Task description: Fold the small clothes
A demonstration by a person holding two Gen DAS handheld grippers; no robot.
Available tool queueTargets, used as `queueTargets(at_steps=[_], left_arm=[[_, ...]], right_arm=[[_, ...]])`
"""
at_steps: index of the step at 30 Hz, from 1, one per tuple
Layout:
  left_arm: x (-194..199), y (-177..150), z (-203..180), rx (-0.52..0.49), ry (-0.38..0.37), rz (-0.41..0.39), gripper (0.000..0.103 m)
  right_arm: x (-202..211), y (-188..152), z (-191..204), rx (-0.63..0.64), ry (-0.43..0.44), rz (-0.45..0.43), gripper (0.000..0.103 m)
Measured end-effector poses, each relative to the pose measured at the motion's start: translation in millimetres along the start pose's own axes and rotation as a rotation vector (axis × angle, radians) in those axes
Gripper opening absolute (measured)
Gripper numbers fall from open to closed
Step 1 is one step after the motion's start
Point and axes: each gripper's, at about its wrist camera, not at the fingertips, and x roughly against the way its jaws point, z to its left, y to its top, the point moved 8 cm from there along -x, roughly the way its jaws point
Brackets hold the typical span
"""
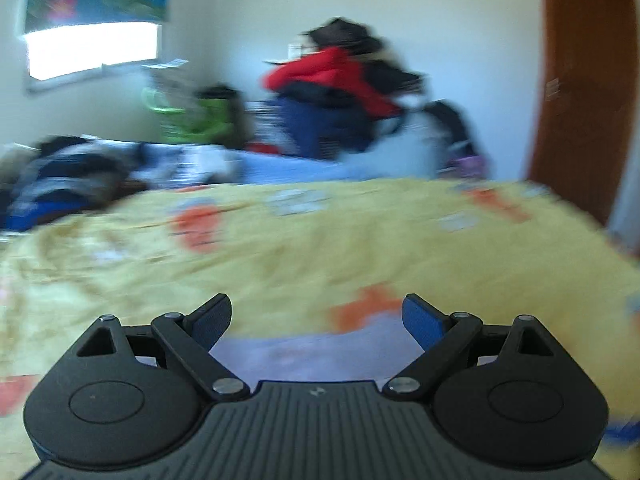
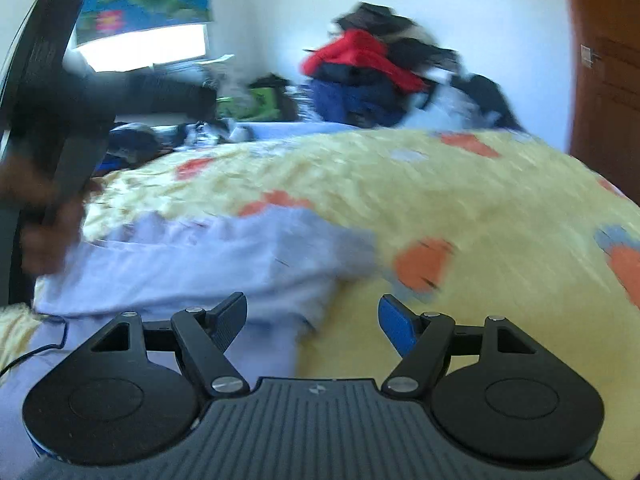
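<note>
A pale lavender garment (image 2: 192, 264) lies spread on a yellow blanket (image 2: 460, 200) with orange patches. In the left wrist view a part of it (image 1: 312, 354) shows just under my fingers. My left gripper (image 1: 317, 320) is open and empty above the garment's edge. My right gripper (image 2: 312, 320) is open and empty, over the garment's right edge. The other gripper and the hand that holds it (image 2: 52, 152) show at the left of the right wrist view, above the garment's far left side. Both views are blurred.
A heap of red, blue and dark clothes (image 1: 340, 92) stands at the back by the white wall. More dark clothes (image 1: 64, 176) lie at the back left of the bed. A brown door (image 1: 580, 80) is on the right, a window (image 1: 92, 48) at the back left.
</note>
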Motion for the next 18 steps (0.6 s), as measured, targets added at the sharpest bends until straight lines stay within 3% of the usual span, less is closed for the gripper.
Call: queueTargets(at_steps=[6, 11, 16, 18], left_arm=[[-8, -59, 68, -0.074, 0.186, 0.078, 0.093], [-28, -84, 88, -0.045, 0.207, 0.134, 0.093], [-28, -90, 87, -0.059, 0.214, 0.118, 0.093], [-26, -90, 84, -0.060, 0.217, 0.119, 0.093]], right_arm=[[-57, 22, 45, 0.070, 0.093, 0.047, 0.076], [-106, 15, 38, 0.094, -0.010, 0.160, 0.074], [-85, 21, 46, 0.110, 0.006, 0.088, 0.080], [-92, 18, 48, 0.145, -0.015, 0.111, 0.081]])
